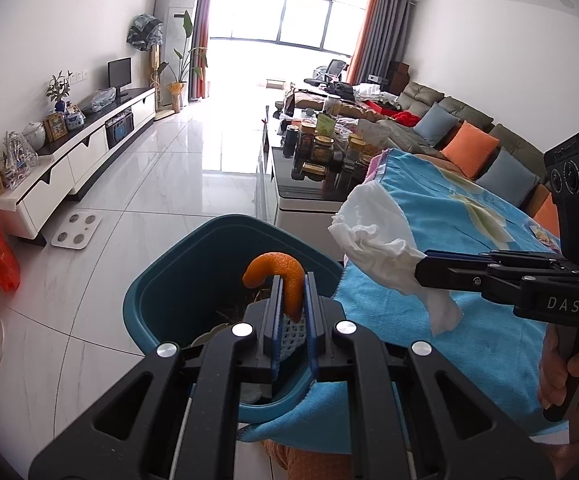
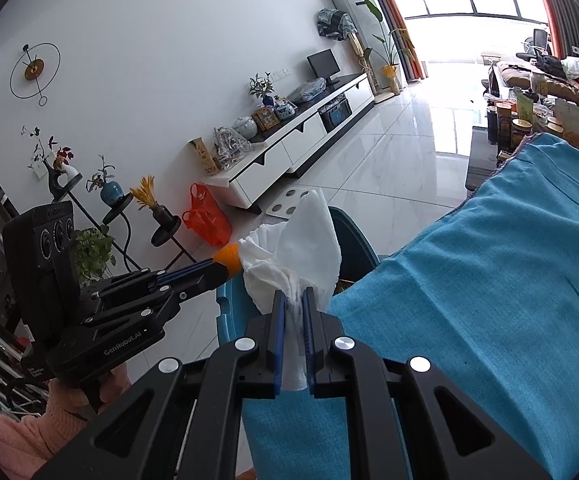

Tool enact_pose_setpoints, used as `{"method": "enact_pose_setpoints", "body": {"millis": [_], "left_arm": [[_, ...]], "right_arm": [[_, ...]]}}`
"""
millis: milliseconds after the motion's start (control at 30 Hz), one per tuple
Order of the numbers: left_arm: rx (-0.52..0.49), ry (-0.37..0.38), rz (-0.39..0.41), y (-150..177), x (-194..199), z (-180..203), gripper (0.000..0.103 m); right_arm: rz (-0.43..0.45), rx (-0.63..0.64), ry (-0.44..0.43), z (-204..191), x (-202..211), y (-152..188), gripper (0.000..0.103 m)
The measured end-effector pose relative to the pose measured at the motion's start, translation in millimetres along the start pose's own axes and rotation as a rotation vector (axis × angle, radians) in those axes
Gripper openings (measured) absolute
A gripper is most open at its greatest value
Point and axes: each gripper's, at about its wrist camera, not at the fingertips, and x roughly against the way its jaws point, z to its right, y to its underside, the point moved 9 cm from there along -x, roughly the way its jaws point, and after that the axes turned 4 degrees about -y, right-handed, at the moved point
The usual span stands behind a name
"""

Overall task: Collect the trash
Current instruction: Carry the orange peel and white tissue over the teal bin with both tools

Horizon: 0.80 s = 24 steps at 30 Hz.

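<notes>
The orange peel is light, curled and a little slippery; the left gripper pinches its lower end, nearly closed, above the teal bin. The tissue is soft and weightless, clamped at its bunched waist by the almost closed right gripper, just beside the bin rim. The blue cloth edge touches the bin; open floor lies beyond.

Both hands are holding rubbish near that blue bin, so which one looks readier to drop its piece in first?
Probably the left. The left gripper holds the orange peel right over the open bin, while the right gripper's tissue hangs over the blue cloth.
</notes>
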Motion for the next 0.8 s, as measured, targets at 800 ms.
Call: {"method": "enact_pose_setpoints", "body": {"millis": [800], "left_arm": [[0.034,-0.036,-0.033,8,-28,-9,0.010]], "right_arm": [[-0.063,-0.027,-0.023,-7,-38,-11,0.008]]}}
